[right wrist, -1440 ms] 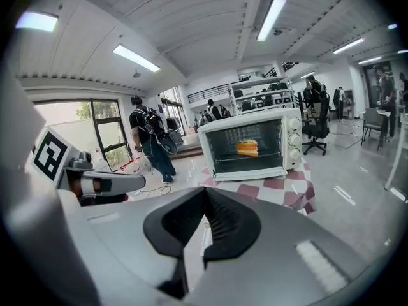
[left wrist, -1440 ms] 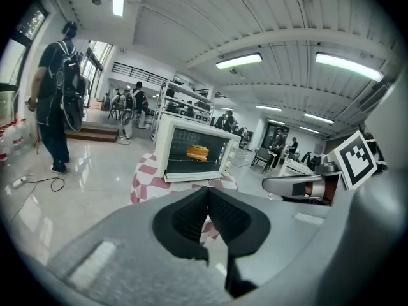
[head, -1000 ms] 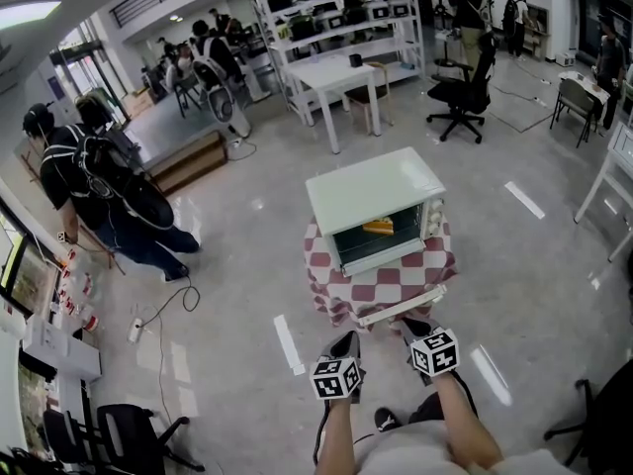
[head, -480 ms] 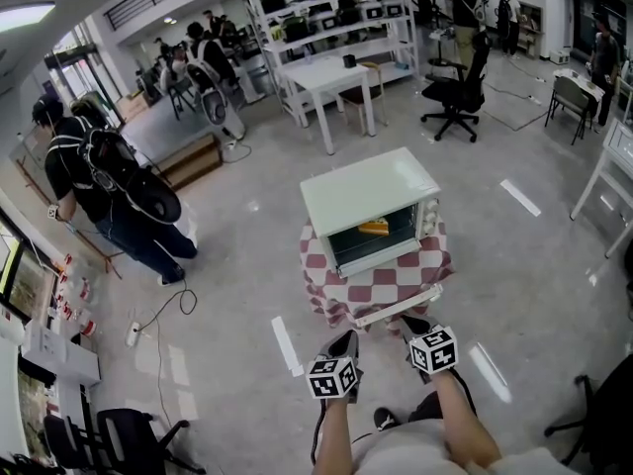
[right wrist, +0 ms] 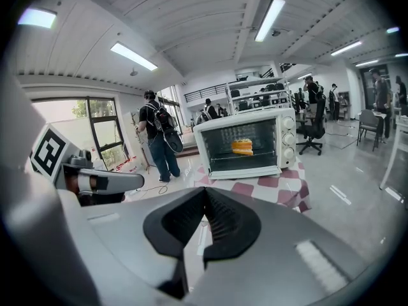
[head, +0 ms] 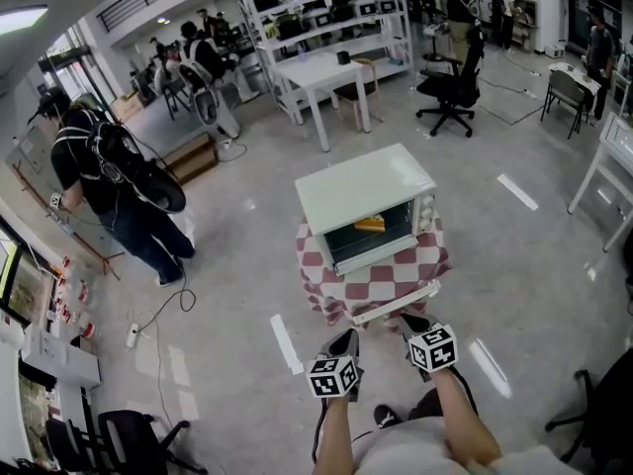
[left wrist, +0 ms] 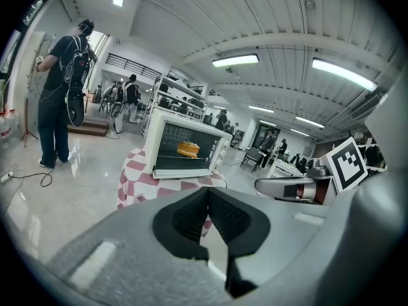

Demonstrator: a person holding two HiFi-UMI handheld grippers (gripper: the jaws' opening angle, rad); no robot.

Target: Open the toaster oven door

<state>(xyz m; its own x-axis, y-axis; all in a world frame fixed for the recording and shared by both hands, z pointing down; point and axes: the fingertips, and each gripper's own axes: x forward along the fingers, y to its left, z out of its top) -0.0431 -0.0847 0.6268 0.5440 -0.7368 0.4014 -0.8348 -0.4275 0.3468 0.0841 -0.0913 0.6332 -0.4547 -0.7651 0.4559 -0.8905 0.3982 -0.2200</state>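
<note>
A pale green toaster oven (head: 362, 188) stands on a small table under a red-and-white checked cloth (head: 396, 265). Its door lies folded down toward me, and the white handle bar (head: 398, 302) sits at the table's near edge. A yellow pastry (right wrist: 242, 146) rests on the rack inside. My left gripper (head: 346, 337) and right gripper (head: 409, 325) hover side by side just short of the table, both shut and empty. The right one is close to the handle bar without touching it. The pastry (left wrist: 187, 149) also shows in the left gripper view.
A person with a backpack (head: 109, 181) stands on the floor to the left, with a cable and power strip (head: 135, 332) nearby. White tables, shelving (head: 336, 28) and an office chair (head: 450, 92) fill the back of the room. Another chair (head: 129, 433) is at my lower left.
Both grippers and the oven keep their places. The person with the backpack has shifted slightly, and the head view has tilted a little.
</note>
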